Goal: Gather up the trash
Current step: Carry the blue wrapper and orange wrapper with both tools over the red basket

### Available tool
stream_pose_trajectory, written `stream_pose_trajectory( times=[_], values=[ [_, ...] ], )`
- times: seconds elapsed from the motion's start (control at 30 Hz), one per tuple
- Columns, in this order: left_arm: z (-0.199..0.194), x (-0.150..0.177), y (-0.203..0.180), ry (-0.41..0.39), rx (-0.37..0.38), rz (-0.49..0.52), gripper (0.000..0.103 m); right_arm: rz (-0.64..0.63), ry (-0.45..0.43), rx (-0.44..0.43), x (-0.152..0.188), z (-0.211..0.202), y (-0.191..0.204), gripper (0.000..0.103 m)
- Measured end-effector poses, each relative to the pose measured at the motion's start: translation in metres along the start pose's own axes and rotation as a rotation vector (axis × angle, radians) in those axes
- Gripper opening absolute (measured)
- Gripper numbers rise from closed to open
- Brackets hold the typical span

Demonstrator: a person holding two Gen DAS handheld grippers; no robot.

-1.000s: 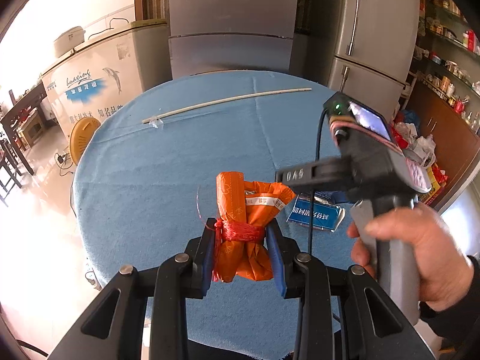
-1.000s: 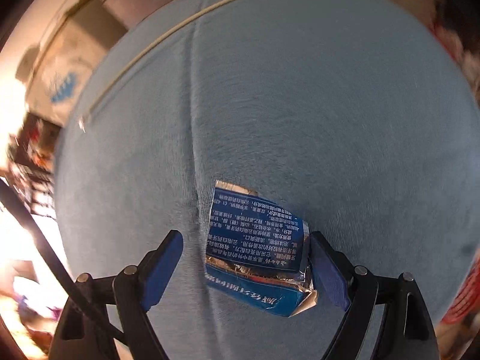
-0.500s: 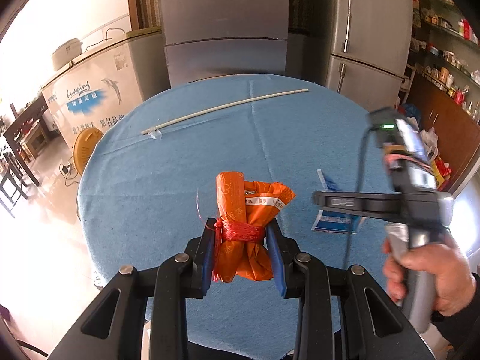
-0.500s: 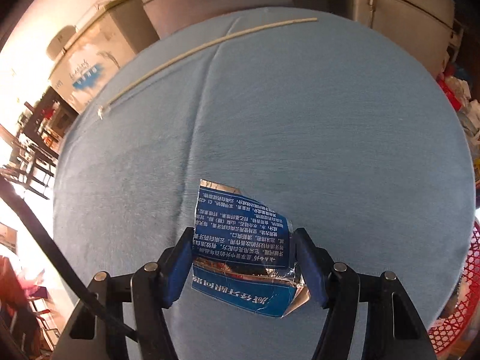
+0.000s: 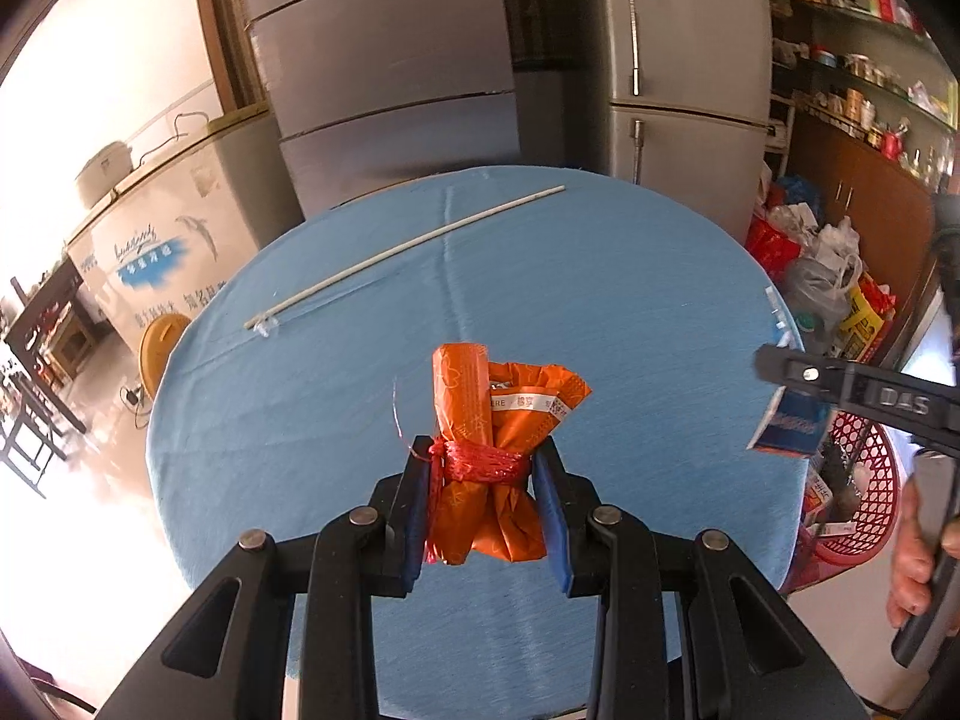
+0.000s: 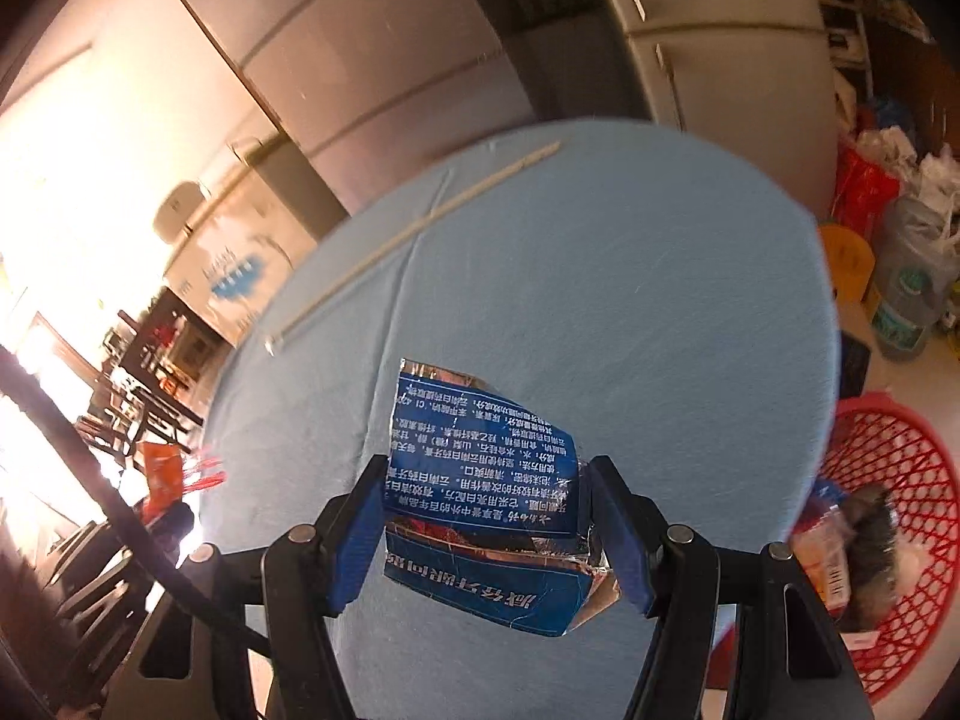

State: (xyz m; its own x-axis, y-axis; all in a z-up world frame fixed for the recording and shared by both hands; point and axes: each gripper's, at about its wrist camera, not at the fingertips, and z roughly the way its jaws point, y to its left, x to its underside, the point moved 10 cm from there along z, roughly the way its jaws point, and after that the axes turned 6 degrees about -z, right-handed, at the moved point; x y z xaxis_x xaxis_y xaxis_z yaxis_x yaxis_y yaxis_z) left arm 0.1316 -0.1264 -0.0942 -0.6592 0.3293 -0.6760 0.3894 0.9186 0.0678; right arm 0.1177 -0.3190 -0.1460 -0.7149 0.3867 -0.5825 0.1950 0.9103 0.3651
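My left gripper is shut on an orange wrapper bundle tied with red string, held above the round blue table. My right gripper is shut on a flattened blue carton with white print and holds it lifted off the table near the right edge. In the left wrist view the right gripper shows at the far right with the blue carton, a hand on its handle. A red mesh basket with trash inside stands on the floor beyond the table's right edge.
A long white stick lies across the far side of the table. Grey refrigerators stand behind it, a white chest freezer to the left. Bags and bottles crowd the floor at the right by shelves.
The right gripper closed on the blue carton, lifted it off the table and carried it toward the right edge near the red basket. The left gripper rose a little, still holding the orange bundle.
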Motion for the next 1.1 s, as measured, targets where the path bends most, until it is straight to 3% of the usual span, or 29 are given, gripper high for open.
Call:
stream_pose_trajectory(
  times=[0.37,1.1],
  values=[
    [-0.01,-0.011,-0.04,-0.02,0.016,0.067,0.034,-0.058,-0.182,0.021,-0.013,-0.068,-0.009,0.068],
    [-0.013,-0.017,-0.133,-0.038,0.069,0.223,0.034,0.074,-0.311,0.091,0.004,-0.134,-0.08,0.069]
  ],
)
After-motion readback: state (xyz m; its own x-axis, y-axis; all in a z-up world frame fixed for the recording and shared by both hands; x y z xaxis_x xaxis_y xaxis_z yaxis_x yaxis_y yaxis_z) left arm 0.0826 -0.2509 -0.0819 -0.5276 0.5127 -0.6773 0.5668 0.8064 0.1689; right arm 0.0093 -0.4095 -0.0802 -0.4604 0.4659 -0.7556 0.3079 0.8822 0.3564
